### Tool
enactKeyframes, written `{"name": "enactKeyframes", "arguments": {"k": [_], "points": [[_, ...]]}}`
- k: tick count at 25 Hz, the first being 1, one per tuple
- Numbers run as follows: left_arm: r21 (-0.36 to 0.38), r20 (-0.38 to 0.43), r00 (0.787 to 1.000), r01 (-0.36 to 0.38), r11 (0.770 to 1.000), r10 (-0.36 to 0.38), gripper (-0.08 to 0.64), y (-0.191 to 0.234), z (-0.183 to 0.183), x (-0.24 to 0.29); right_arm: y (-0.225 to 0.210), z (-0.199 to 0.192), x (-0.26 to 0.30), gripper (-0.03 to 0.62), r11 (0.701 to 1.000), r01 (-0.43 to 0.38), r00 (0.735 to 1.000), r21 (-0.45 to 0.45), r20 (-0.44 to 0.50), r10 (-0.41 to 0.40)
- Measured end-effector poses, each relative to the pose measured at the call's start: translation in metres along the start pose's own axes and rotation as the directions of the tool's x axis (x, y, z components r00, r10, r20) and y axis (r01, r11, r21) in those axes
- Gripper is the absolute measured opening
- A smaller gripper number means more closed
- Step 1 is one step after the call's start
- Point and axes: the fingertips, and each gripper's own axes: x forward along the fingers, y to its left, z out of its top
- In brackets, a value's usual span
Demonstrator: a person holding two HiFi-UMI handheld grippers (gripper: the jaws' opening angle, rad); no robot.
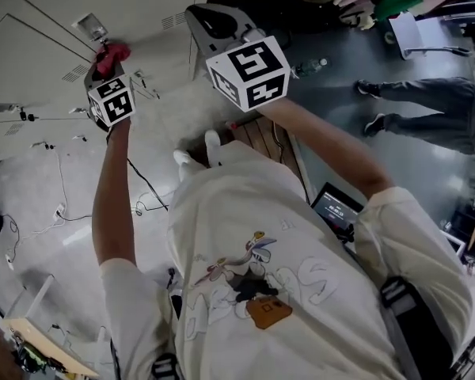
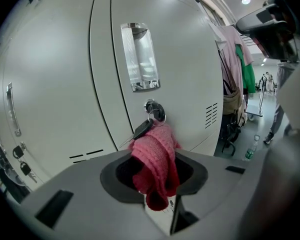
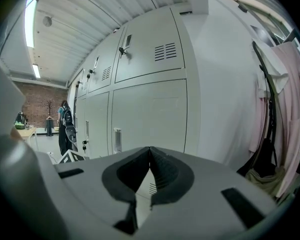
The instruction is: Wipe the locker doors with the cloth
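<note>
A pink knitted cloth (image 2: pixel 156 164) is pinched in my left gripper (image 2: pixel 157 181), which is shut on it. The cloth hangs just short of a grey locker door (image 2: pixel 180 69), below its lock and dangling key (image 2: pixel 149 119) and recessed handle (image 2: pixel 140 56). In the head view the cloth (image 1: pixel 111 55) shows above the left gripper's marker cube (image 1: pixel 111 100), raised against the lockers (image 1: pixel 47 46). My right gripper (image 3: pixel 149 156) is shut on nothing and points at the lockers (image 3: pixel 150 114) from farther back; its marker cube (image 1: pixel 248 71) is raised at centre.
Clothes hang on a rack (image 2: pixel 237 69) right of the lockers. A water bottle (image 2: pixel 250 149) stands on the floor. Cables (image 1: pixel 55 204) trail over the floor at left. Another person's legs (image 1: pixel 427 113) are at right, and a person (image 3: pixel 65 121) stands far down the locker row.
</note>
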Motion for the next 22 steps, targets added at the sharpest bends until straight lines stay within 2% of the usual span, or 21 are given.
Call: {"name": "enactKeyframes", "arguments": {"k": [6,18,22], "points": [[0.028,-0.003,1.000,0.031,0.999,-0.031,0.115,-0.018,0.002,0.005,-0.010,0.004,-0.007,0.006,1.000,0.023,1.000,0.008,0.009,-0.023],[0.098,0.000,0.988,0.157,0.983,-0.158,0.115,-0.096,0.026,0.028,-0.044,0.009,-0.024,0.006,0.996,0.083,0.996,0.014,0.015,-0.083],[0.118,0.004,0.984,0.178,0.977,-0.180,0.115,-0.114,0.034,0.031,-0.053,0.009,-0.027,0.006,0.995,0.095,0.995,0.017,0.018,-0.095]]}}
